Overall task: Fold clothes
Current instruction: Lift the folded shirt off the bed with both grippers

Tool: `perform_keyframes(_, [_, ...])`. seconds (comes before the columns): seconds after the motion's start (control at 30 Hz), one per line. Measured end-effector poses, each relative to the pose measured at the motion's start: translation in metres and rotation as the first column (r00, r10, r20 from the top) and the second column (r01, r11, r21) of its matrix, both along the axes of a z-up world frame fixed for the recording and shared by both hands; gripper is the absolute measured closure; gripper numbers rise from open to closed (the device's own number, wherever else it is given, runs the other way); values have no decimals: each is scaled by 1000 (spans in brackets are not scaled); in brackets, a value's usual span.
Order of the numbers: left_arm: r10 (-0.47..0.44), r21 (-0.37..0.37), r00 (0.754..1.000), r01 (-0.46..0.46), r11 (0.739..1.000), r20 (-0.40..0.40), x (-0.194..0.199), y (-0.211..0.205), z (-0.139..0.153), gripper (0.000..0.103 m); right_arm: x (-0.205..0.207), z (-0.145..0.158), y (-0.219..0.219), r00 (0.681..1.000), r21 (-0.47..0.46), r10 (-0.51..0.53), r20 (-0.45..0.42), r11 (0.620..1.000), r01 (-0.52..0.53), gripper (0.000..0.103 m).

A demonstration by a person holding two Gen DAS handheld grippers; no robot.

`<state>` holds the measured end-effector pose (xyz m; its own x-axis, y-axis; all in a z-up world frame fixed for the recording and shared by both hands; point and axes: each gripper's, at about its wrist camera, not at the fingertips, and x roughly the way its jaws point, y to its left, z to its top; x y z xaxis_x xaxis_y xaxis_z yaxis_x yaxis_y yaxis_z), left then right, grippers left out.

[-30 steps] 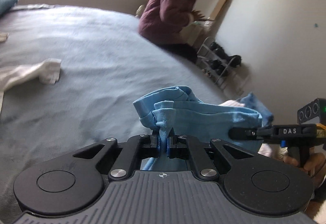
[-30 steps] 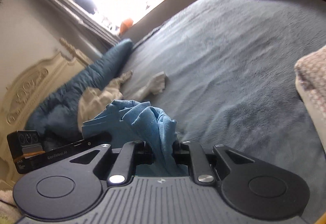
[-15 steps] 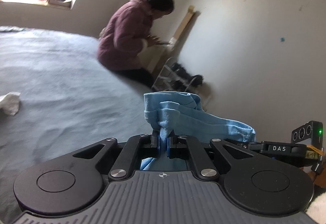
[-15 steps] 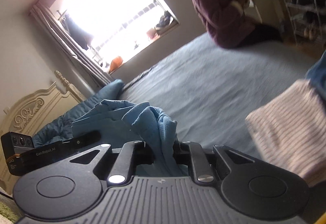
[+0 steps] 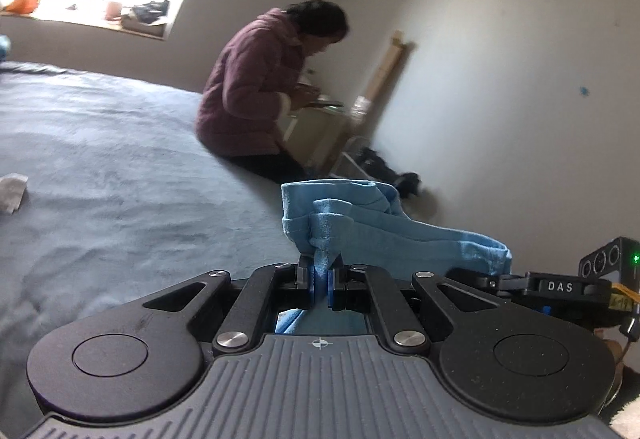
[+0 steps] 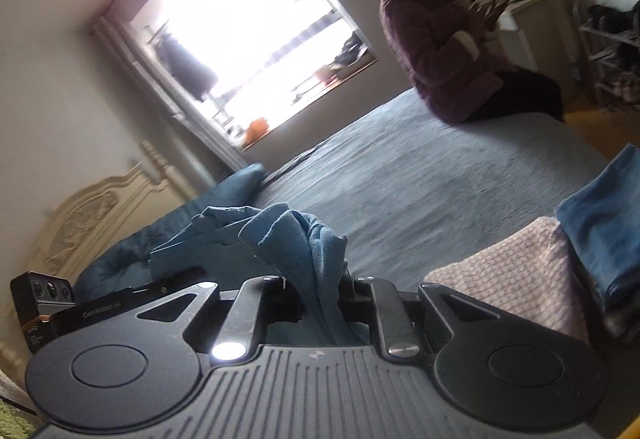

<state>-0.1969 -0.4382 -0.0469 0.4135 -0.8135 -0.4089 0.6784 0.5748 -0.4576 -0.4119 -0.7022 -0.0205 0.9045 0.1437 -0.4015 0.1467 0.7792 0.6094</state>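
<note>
Above grey bed point(image 5: 120, 175): holding blue garment point(image 5: 384, 231) stretched sideways, left gripper point(image 5: 319, 281) and right gripper point(image 6: 320, 291) both clamping its edge.

**Legible markings**

- "DAS": white capitals on the black arm of the right gripper point(image 5: 516, 281), seen at the right edge of the left wrist view.
- Yellow tag point(image 5: 621, 304) just right of that lettering: dark digits on it, too small to read.
- Pale lettering on the black arm of the left gripper point(image 6: 132, 301), lower left of the right wrist view: looks like "Gen Robot.AI", blurred, uncertain.
- Small label under its camera block point(image 6: 31, 331): unreadable.
</note>
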Motion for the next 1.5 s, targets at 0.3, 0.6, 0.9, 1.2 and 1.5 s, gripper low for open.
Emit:
perform_keyframes(0.3, [80,74,987,-70,995,-141,-5,-62,-30,99,-2,-39,-89,991,60,121,-62,991,-117,88])
perform_keyframes(0.6, [16,110,985,3,994,-169,9,-89,-49,99,4,-66,-129,991,82,66,-115,995,-56,88])
perform_keyframes(0.9, [-34,122,976,62,991,-214,44,-114,-79,99,36,-85,-149,979,64,15,-203,998,-2,88])
perform_keyframes(1.2, [16,223,974,35,974,-224,76,-145,-112,99,84,-124,-177,961,74,26,-275,997,-6,88])
perform_keyframes(1.5, [92,342,958,8,940,-273,110,-179,-167,99,145,-182,-206,911,67,98,-400,995,-77,88])
